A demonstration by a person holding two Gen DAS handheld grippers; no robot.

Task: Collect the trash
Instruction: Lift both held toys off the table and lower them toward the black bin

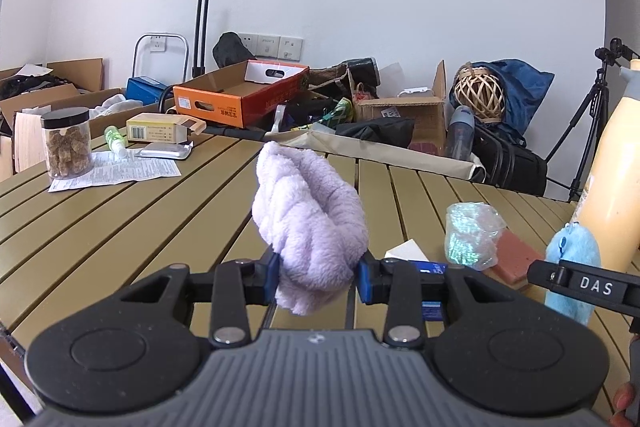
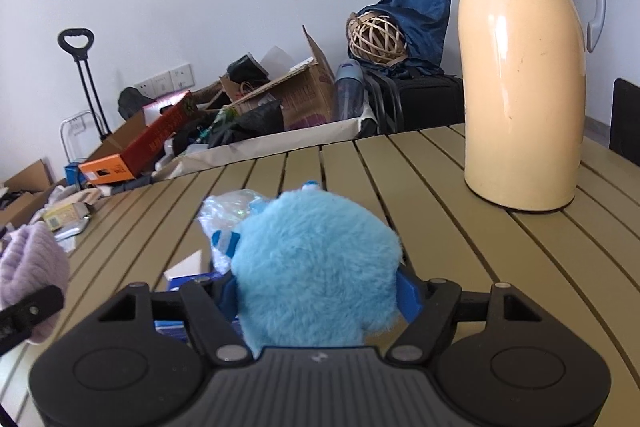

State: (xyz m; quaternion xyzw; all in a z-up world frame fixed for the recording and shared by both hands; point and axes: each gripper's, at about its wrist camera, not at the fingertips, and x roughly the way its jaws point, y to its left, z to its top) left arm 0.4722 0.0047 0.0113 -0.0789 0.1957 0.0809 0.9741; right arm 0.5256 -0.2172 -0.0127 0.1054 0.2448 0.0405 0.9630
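Note:
My left gripper [image 1: 318, 279] is shut on a lilac fluffy cloth [image 1: 310, 219], which it holds bunched above the slatted table [image 1: 160, 227]. The right wrist view catches that cloth [image 2: 32, 267] at its left edge. My right gripper [image 2: 318, 297] has its blue pads pressed into a blue plush toy [image 2: 316, 267], which it carries just over the table. In the left wrist view the toy [image 1: 574, 267] shows at the right. On the table between both grippers lie a crumpled clear plastic bag [image 1: 472, 235], a reddish sponge [image 1: 514, 257] and a blue packet with white paper [image 1: 432, 267].
A tall cream thermos jug [image 2: 524, 67] stands at the table's right. At the far left are a jar of brown pieces [image 1: 67, 143], a printed leaflet [image 1: 116, 171], a yellow carton [image 1: 158, 133] and a foil pack [image 1: 164, 150]. Boxes, bags and a tripod [image 1: 588, 123] crowd the floor beyond.

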